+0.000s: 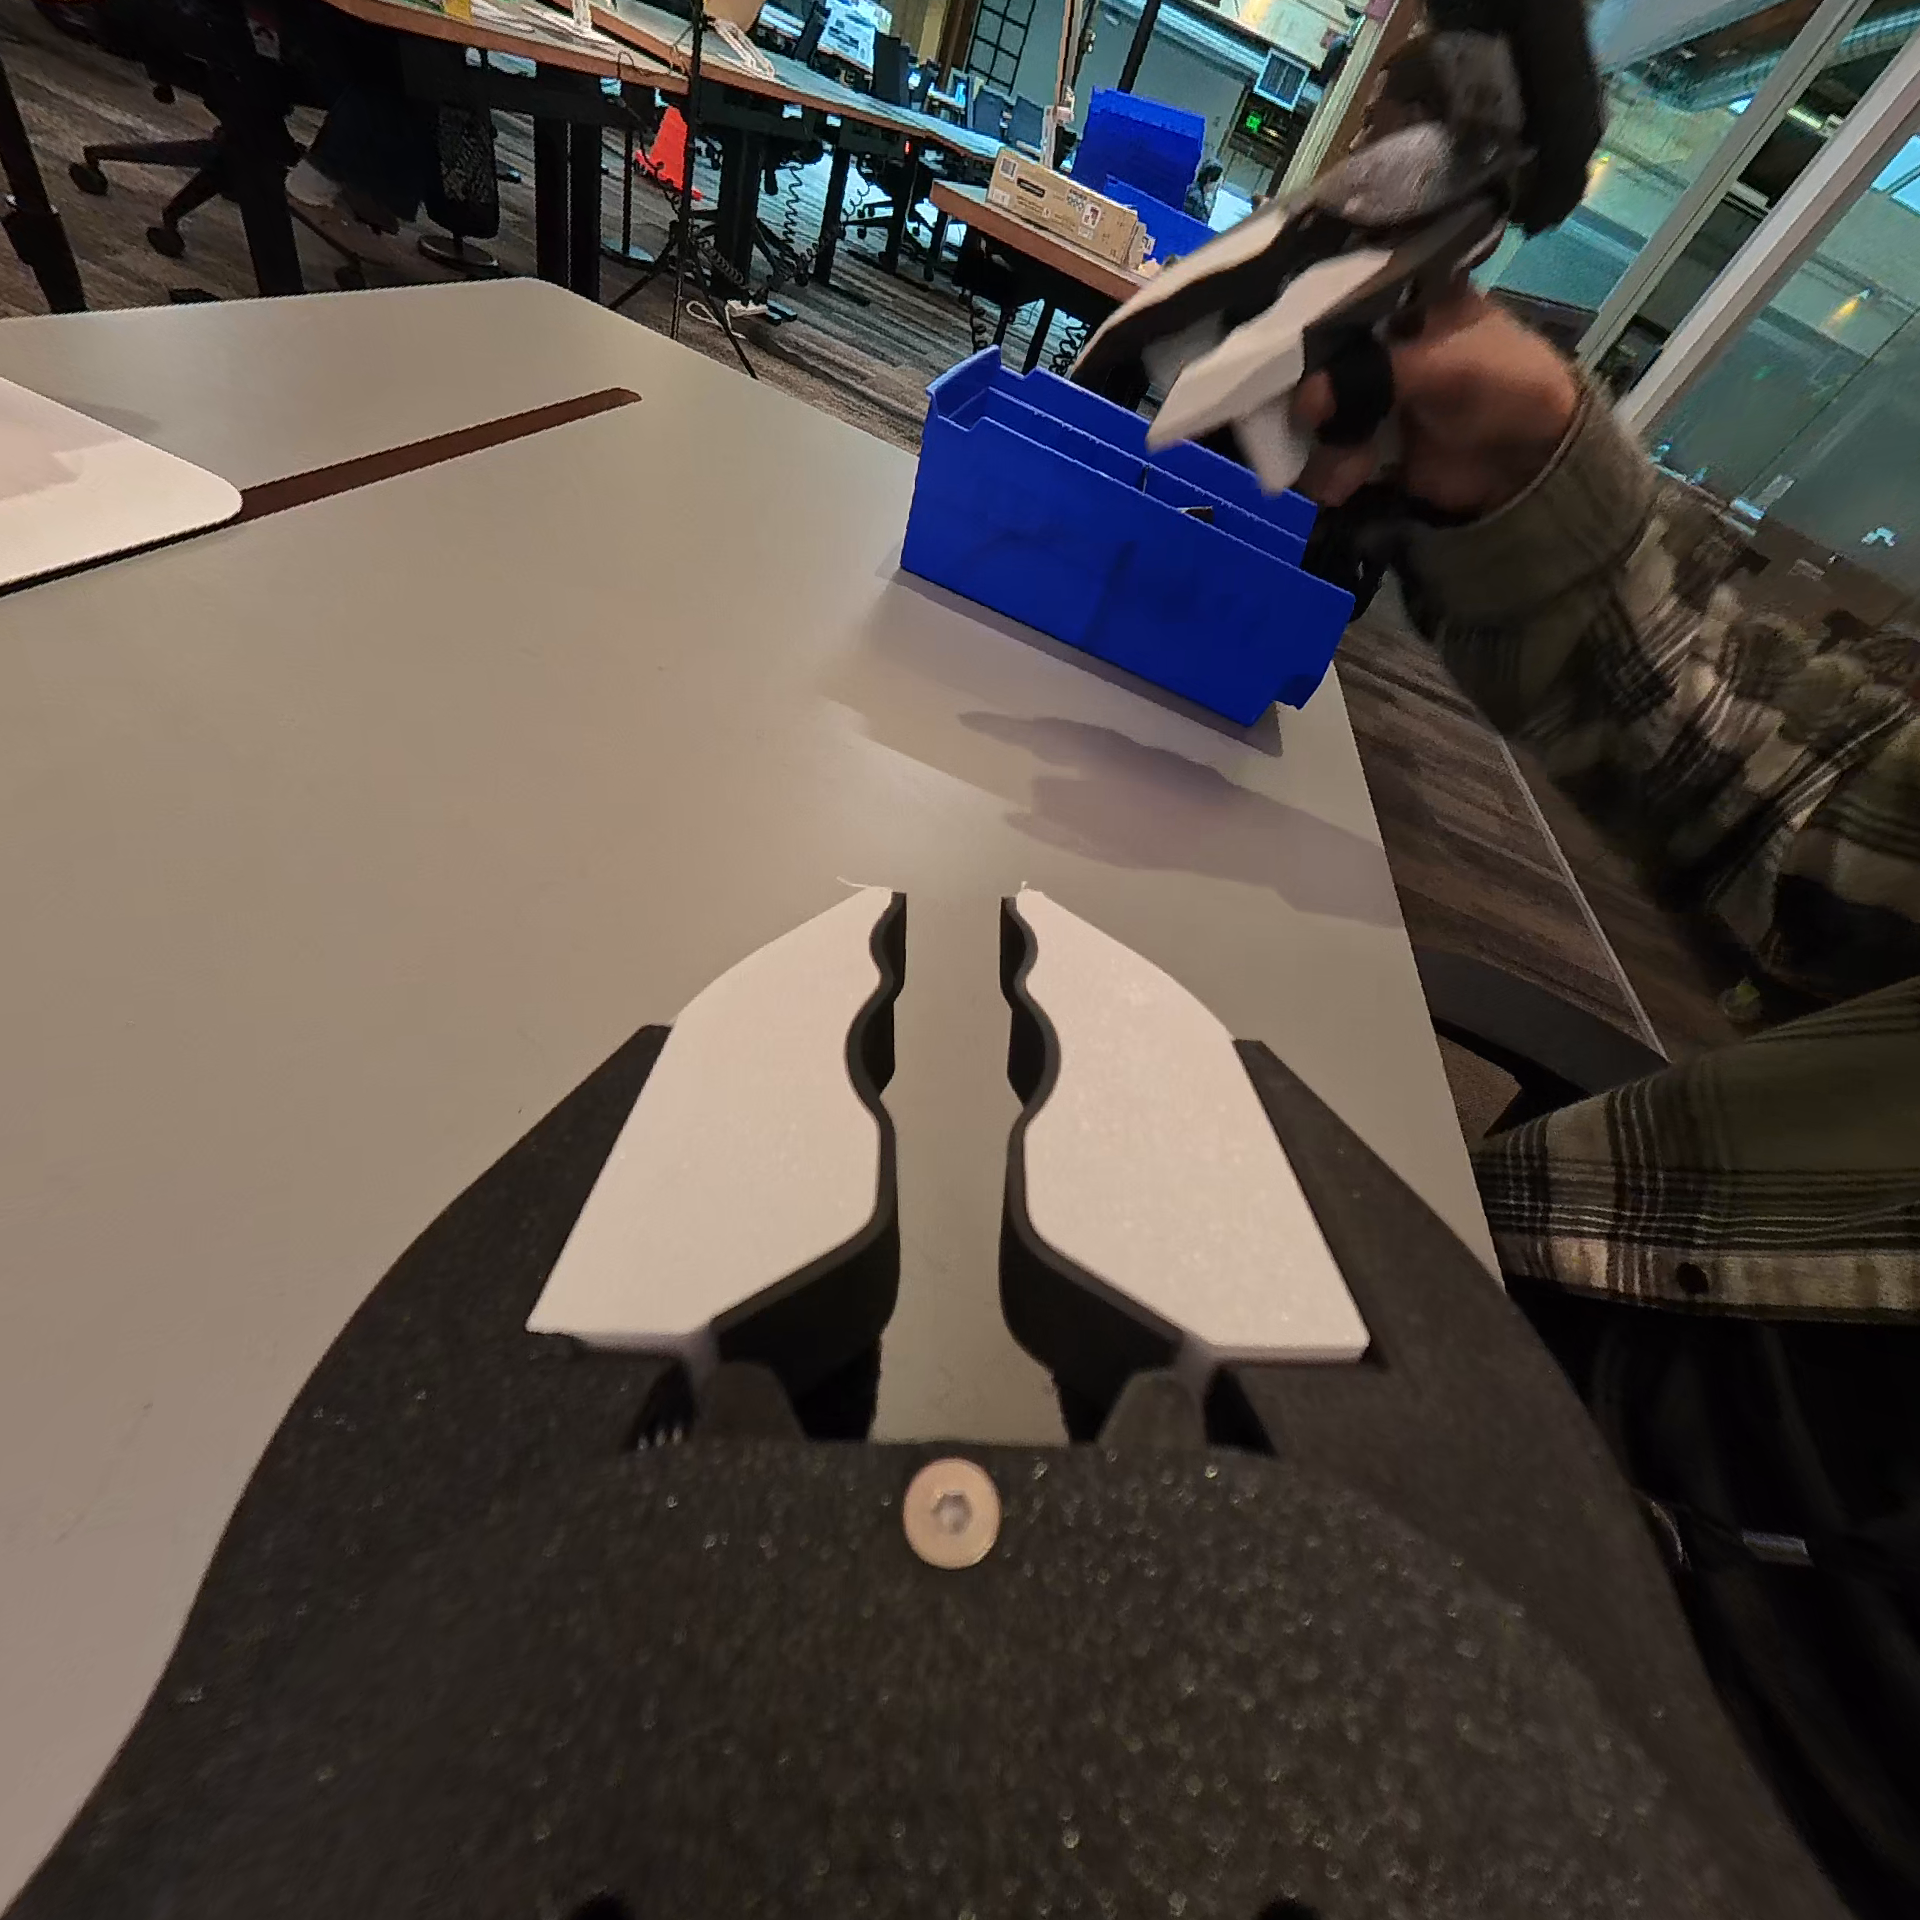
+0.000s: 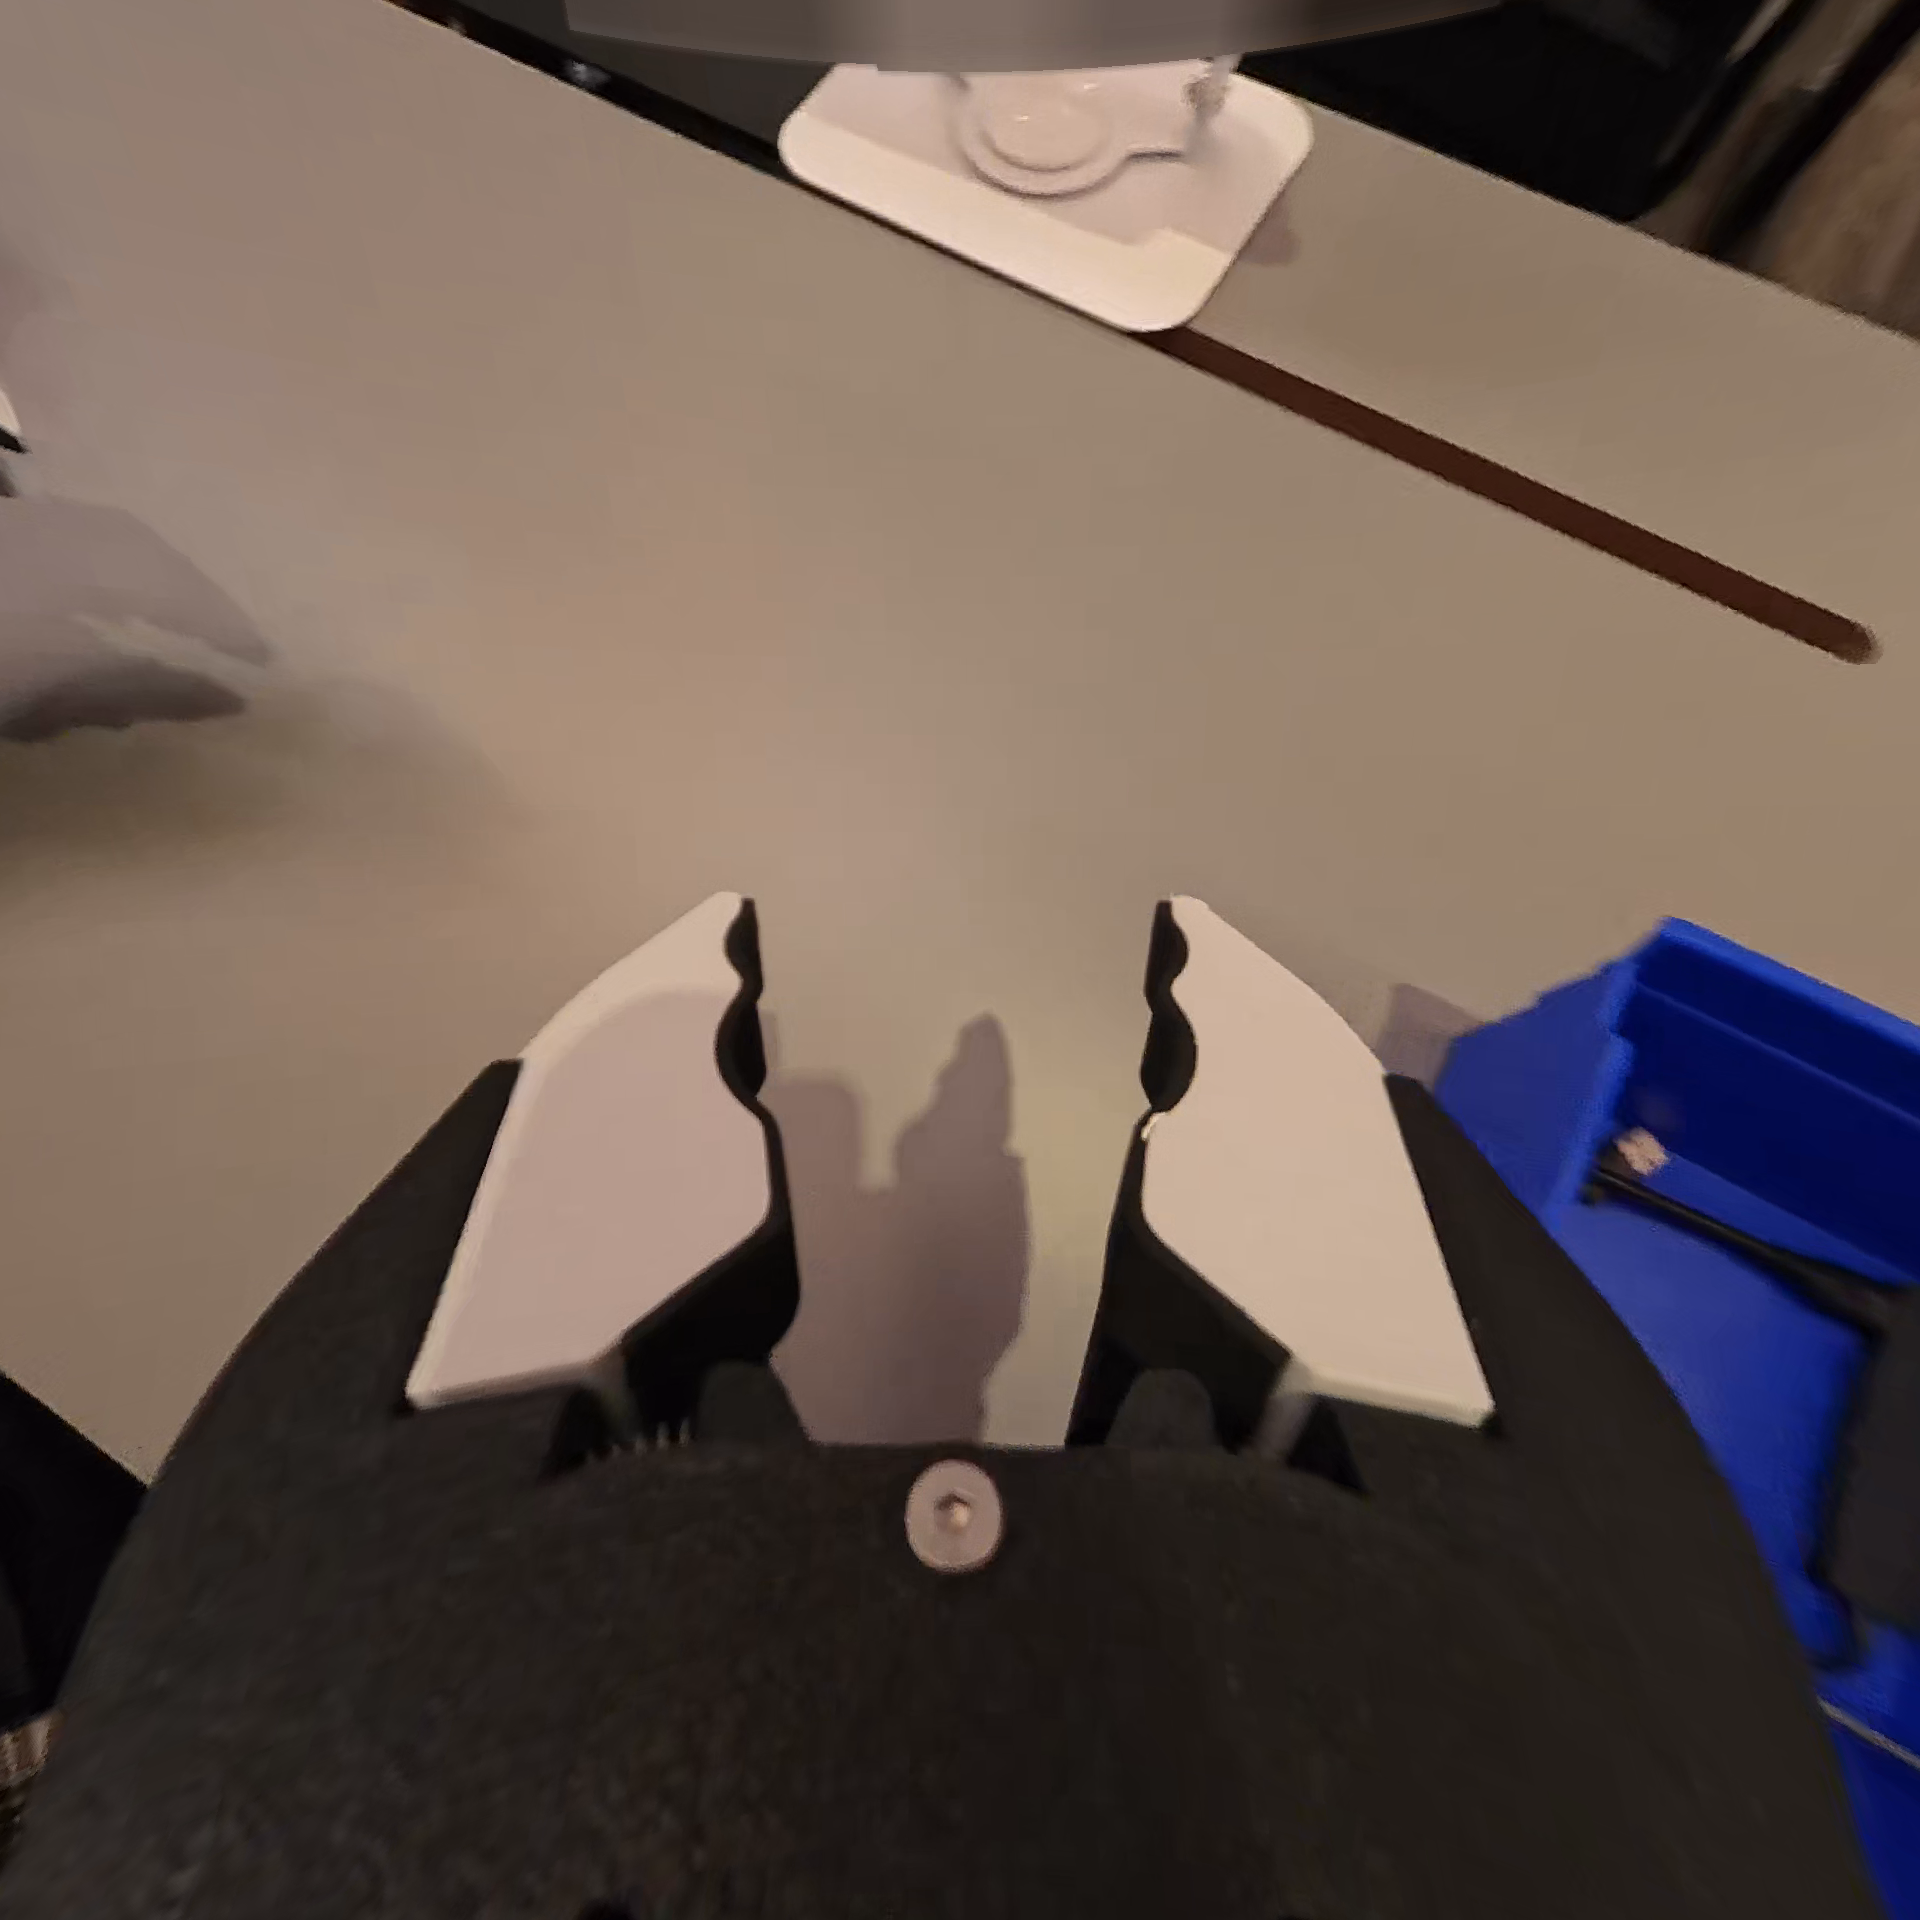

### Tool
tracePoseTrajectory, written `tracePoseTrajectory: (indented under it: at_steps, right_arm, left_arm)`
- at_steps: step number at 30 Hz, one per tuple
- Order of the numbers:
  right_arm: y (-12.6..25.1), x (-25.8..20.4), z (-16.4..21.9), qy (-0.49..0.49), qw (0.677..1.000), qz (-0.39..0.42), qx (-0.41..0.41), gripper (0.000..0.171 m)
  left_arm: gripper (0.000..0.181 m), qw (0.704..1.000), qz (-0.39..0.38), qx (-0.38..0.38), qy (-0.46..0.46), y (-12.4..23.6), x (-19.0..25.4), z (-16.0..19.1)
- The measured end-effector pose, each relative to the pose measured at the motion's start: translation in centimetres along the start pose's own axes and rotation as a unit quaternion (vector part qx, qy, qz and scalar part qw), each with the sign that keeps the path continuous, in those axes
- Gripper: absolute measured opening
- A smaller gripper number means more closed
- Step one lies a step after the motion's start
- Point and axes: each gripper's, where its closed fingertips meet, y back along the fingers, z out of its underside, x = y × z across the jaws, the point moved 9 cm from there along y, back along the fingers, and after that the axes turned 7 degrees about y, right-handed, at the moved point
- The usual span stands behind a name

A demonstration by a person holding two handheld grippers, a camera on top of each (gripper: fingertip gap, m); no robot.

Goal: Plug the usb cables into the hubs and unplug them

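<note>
The left gripper [image 1: 952, 904] is low over the grey table [image 1: 416, 790], its fingers a narrow gap apart with nothing between them. The blue bin [image 1: 1117, 561] stands well ahead and to their right, near the table's edge. The right gripper [image 2: 954, 914] hangs above the table with its fingers wide apart and bare, the bin [image 2: 1704, 1143] just to their right; a thin black cable [image 2: 1662, 1200] with a small pale end lies in one compartment, too blurred to make out further.
</note>
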Motion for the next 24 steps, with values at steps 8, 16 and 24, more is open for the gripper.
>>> tracePoseTrajectory:
  at_steps: [8,16,24]
  right_arm:
    - [-7.6,-2.6,2.0,0.006,0.993,-0.075,0.086,0.071]
    - [-10.6,-2.9,3.9,0.034,0.986,-0.032,0.163,0.056]
    - [-11.2,-5.1,3.6,0.075,0.982,-0.06,0.161,0.057]
  left_arm:
    - [0.016,1.0,-0.002,-0.004,-0.001,-0.2,0.0,0.1]
    - [0.016,1.0,-0.005,-0.02,0.004,-0.8,-0.4,0.6]
    - [0.016,1.0,-0.016,0.004,0.006,0.2,-0.7,0.2]
